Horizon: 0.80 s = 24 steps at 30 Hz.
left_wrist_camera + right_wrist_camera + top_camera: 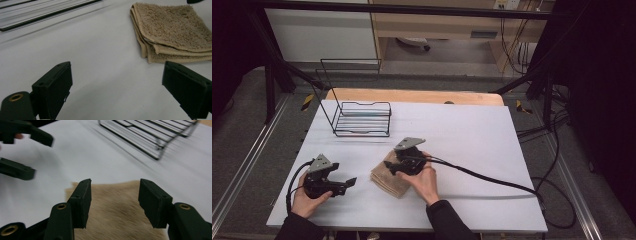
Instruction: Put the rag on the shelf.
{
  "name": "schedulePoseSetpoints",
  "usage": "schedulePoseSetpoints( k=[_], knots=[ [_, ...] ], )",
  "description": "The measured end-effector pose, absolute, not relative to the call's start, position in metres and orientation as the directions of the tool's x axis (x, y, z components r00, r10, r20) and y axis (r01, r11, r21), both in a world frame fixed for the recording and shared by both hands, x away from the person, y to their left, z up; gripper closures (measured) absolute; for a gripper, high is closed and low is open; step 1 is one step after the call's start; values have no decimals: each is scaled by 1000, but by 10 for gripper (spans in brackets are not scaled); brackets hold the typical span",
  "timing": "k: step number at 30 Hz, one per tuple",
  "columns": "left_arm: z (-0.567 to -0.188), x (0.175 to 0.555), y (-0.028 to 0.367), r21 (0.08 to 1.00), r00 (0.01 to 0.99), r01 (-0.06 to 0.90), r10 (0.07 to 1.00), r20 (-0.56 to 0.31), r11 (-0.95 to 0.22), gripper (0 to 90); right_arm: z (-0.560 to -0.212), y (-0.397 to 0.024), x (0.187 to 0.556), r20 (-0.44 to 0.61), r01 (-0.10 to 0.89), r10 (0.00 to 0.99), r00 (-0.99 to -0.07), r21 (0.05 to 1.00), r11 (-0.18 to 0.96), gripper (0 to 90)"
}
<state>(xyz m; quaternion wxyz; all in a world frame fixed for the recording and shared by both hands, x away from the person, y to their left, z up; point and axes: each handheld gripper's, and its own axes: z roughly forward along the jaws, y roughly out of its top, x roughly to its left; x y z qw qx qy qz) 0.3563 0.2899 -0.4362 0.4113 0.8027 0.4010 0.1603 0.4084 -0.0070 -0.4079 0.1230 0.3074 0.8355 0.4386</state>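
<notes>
A folded tan towel [387,181] lies on the white table [472,145] near the middle front. My right gripper [390,168] hovers just over the towel's far part, open, with its jaws spread above the cloth [115,220] and nothing between them [115,182]. My left gripper [347,186] rests low on the table to the left of the towel, a short gap away, pointing toward it. It is wide open [116,67] and empty, with the towel [172,32] ahead and to the right.
A black wire rack [361,119] stands on the far left of the table, with a tall wire back; it also appears ahead of the right gripper [155,137]. A black cable [492,180] trails right across the table. Bare white surface lies on the right side.
</notes>
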Motion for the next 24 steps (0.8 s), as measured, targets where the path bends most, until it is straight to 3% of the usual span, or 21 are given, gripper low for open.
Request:
schedulePoseSetpoints(
  k=[4, 8, 24],
  knots=[
    [-437, 357, 289, 787, 627, 514, 775, -74, -341, 94, -414, -42, 420, 56, 460, 682, -729, 777, 429, 467],
    [-437, 357, 288, 785, 629, 515, 774, -74, -344, 94, -426, -63, 424, 61, 482, 679, -732, 751, 451, 508],
    [-436, 356, 284, 784, 622, 528, 777, -97, -325, 101, -447, -73, 424, 182, 589, 670, -720, 671, 451, 814]
  ],
)
